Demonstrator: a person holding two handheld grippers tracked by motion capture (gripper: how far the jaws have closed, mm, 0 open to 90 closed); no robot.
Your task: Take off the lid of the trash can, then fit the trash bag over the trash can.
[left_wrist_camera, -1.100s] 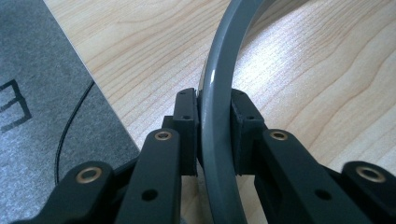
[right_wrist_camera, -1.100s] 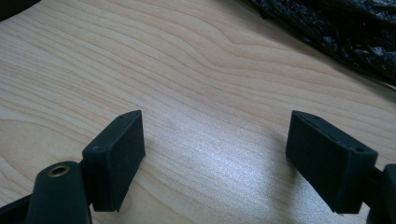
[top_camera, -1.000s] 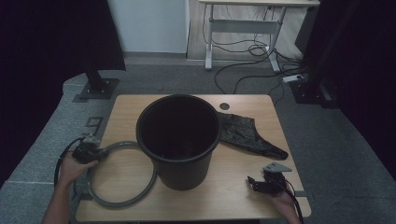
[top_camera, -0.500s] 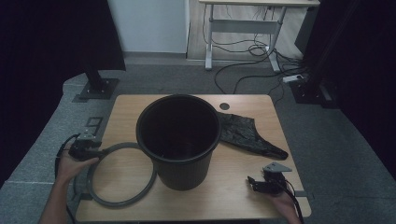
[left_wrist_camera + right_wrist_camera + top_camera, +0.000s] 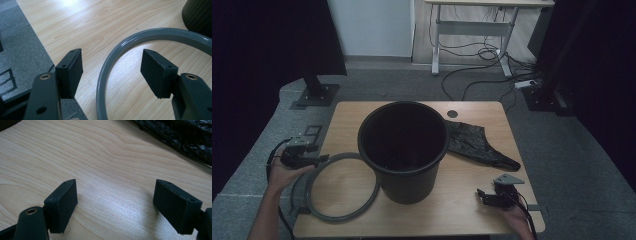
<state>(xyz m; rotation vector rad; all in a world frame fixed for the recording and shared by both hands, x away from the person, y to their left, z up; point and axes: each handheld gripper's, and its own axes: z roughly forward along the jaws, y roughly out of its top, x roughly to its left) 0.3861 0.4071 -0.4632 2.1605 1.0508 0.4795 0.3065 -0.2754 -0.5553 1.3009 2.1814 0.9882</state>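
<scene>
A grey plastic ring (image 5: 337, 217) lies flat on the wooden table (image 5: 362, 115), front left of a tall black bucket (image 5: 407, 187). My left gripper (image 5: 323, 159) hovers over the ring's far-left arc by the table's left edge. Its jaws have just been opening and now stand apart. In the left gripper view the ring (image 5: 155, 33) curves below and between them (image 5: 112, 67), untouched by either pad, with the bucket's wall (image 5: 200, 12) at the top right. My right gripper (image 5: 482, 195) rests open near the front right corner, with bare wood between its jaws (image 5: 115, 200).
A crumpled black plastic bag (image 5: 472, 145) lies right of the bucket, and its edge (image 5: 180, 132) appears in the right gripper view. Grey carpet surrounds the table. A desk frame and cables stand farther back.
My left gripper has let go of the ring, opened its jaws and lifted a little. The ring stays on the table. The right gripper has not moved.
</scene>
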